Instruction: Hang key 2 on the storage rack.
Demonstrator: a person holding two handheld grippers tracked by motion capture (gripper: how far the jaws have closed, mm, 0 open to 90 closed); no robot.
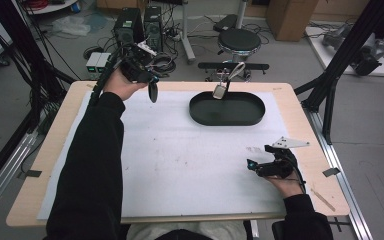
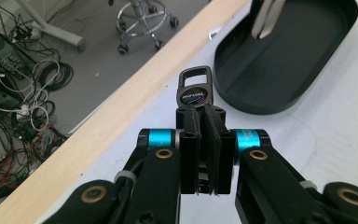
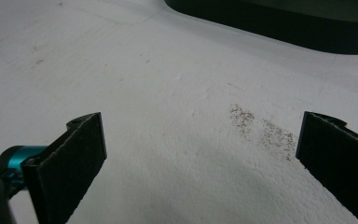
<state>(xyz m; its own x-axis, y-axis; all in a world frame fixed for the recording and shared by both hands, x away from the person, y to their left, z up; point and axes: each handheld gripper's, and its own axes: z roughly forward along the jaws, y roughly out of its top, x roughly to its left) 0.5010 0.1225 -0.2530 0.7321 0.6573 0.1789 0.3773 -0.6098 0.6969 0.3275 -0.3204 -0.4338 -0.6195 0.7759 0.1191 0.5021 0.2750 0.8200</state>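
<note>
Overhead, left claw (image 2: 200, 140) clamps a black tag (image 2: 195, 91); right claw (image 3: 200, 154) gapes.

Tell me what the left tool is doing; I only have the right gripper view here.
Observer: The left tool is shut on a small dark tag with a loop at its end.
Operator: Say where it is.
Observer: It is raised near the far edge of the table, left of the black tray and not over it.
Operator: Report what is in the tray.
Observer: One silver metal piece stands at the tray's far side, its top rising past the rim.
</note>
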